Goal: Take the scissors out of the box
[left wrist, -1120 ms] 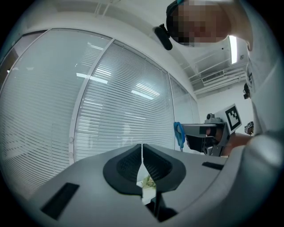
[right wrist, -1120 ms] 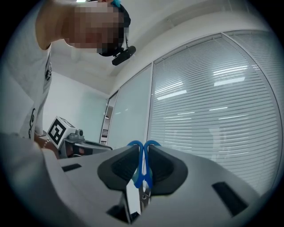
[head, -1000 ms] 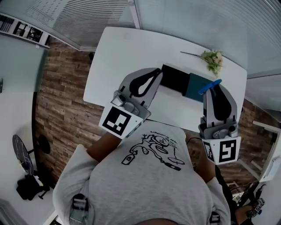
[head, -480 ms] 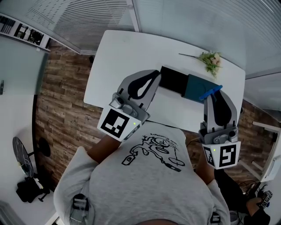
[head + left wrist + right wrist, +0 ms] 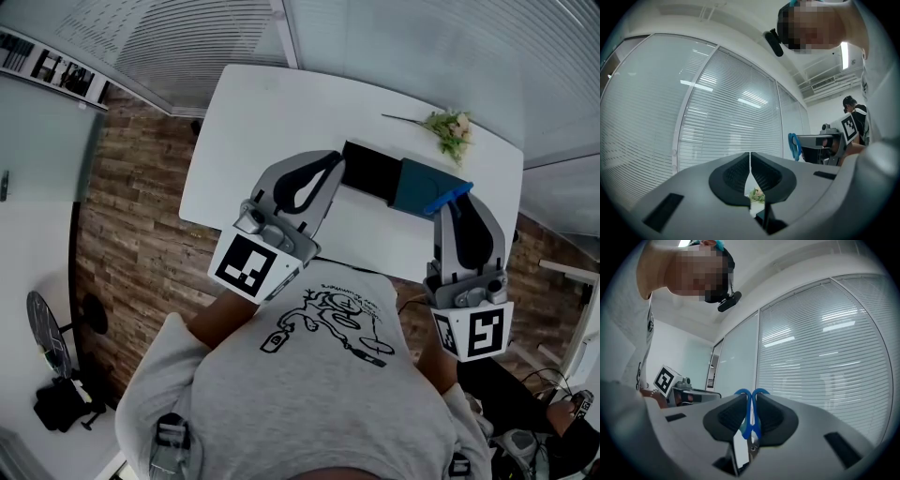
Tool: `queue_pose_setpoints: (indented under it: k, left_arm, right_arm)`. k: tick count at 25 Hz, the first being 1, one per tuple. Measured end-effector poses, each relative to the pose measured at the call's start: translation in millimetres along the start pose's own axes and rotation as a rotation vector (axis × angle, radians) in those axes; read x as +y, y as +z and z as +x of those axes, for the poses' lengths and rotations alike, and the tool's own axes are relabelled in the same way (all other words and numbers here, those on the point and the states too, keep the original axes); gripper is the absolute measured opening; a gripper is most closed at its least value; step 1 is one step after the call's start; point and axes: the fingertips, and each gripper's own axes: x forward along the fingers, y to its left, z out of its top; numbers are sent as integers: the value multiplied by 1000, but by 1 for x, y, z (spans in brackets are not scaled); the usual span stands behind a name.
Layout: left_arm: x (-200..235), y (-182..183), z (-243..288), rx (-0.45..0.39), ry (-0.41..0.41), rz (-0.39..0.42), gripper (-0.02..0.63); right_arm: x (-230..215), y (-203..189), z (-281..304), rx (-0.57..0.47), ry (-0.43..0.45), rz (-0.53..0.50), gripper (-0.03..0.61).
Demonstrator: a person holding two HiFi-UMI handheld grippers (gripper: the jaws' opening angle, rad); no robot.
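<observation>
The right gripper (image 5: 750, 401) pinches the blue-handled scissors (image 5: 450, 194) shut between its jaws above the right end of the box (image 5: 375, 173), apparently already out, while the left gripper (image 5: 335, 163), closed and empty, sits at the box's left end, likely steadying it.

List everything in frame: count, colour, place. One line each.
table: one, white, centre of the head view
box: one, black section next to a teal section, near edge of the table
scissors: one pair, blue handles, clamped in the right gripper, above the box's teal end
flower sprig: one, green with pale blooms, far right of the table, apart from the box
floor: brown wood planks, around the table
T-shirt: one, grey with black print, on the person
left gripper: one, grey, jaws together and empty, at the box's black end
right gripper: one, grey, shut on the scissors
</observation>
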Motion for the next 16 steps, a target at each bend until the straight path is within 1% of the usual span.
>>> queue_pose_setpoints:
  k: [16]
  left_arm:
    - [-2,0,-3,-3,3,-9,26]
  right_arm:
    - [3,3,-1,-3,2,-2,74]
